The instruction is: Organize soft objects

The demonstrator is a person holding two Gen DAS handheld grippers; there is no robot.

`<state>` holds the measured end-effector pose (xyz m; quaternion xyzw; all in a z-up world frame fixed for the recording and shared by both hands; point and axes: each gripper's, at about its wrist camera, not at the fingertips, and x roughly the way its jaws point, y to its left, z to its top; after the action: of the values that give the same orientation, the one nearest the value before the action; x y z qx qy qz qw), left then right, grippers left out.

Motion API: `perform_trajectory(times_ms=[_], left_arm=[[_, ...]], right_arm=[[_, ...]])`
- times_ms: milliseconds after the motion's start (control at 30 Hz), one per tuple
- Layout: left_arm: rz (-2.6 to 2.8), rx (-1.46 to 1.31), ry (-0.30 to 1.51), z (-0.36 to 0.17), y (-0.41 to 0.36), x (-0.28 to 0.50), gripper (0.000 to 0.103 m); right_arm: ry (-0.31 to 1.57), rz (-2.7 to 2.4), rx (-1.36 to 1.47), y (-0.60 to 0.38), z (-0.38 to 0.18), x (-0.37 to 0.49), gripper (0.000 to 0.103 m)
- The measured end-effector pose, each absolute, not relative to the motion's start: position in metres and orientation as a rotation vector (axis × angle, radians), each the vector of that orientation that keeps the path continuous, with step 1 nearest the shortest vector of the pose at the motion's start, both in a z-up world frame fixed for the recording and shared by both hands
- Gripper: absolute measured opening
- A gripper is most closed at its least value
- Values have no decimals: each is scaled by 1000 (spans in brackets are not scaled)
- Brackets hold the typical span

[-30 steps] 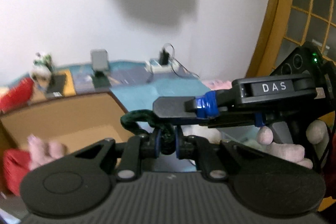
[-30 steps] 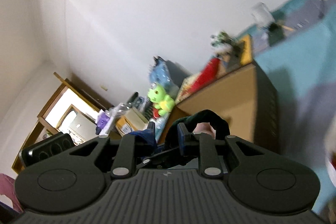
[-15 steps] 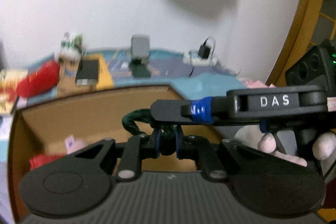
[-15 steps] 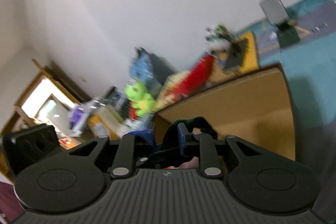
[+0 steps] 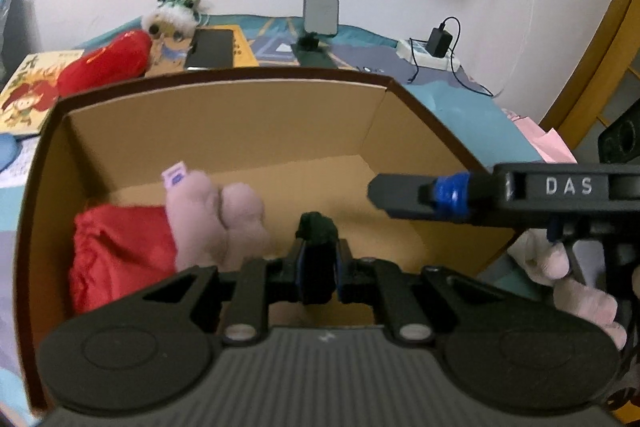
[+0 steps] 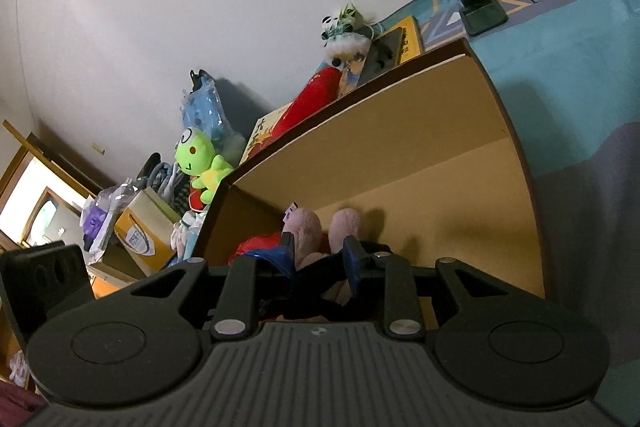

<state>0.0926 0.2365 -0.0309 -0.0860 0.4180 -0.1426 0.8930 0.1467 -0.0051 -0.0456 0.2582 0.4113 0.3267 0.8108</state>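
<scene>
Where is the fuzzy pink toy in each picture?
Left wrist view: the pink toy lies low in the left part of the cardboard box, beside the red cloth.
Right wrist view: the pink toy sits bottom centre, just beyond the tool's fingers.
Shared landmark: the panda plush by the wall.

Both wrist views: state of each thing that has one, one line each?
cardboard box: open at the top, partly filled.
pink plush: lying inside the box.
red pouch: inside the box, beside the pink plush.
dark green cord: pinched in the left gripper, over the box.
right gripper: jaws just opened, apart.
charger: plugged into the power strip.
</scene>
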Motion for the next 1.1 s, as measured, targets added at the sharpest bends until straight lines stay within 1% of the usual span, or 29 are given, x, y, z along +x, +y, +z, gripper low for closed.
perform_trajectory(times_ms=[100, 133, 167, 233, 267, 300, 367, 667, 900, 1100], left_arm=[[-281, -184, 872, -26, 240, 85, 11], [-275, -186, 871, -24, 241, 83, 17], [-269, -191, 868, -22, 243, 80, 27], [-244, -191, 855, -15, 245, 75, 43], [-239, -188, 851, -12, 246, 74, 45], [-233, -184, 846, -9, 246, 71, 46], [-213, -182, 844, -4, 247, 68, 54], [-63, -167, 867, 9, 255, 53, 55], [21, -160, 854, 19, 250, 35, 57], [49, -150, 849, 26, 232, 23, 58]], right_arm=[[876, 687, 564, -6, -42, 144, 10], [875, 686, 568, -6, -40, 141, 10], [872, 688, 567, -5, -38, 140, 11], [862, 695, 550, -2, -33, 135, 11], [855, 698, 537, 0, -30, 132, 11], [849, 700, 525, 2, -28, 129, 11], [835, 704, 498, 6, -23, 123, 11], [733, 720, 359, 19, -8, 99, 11], [733, 707, 350, 13, -8, 90, 11], [740, 743, 328, 0, -5, 79, 12]])
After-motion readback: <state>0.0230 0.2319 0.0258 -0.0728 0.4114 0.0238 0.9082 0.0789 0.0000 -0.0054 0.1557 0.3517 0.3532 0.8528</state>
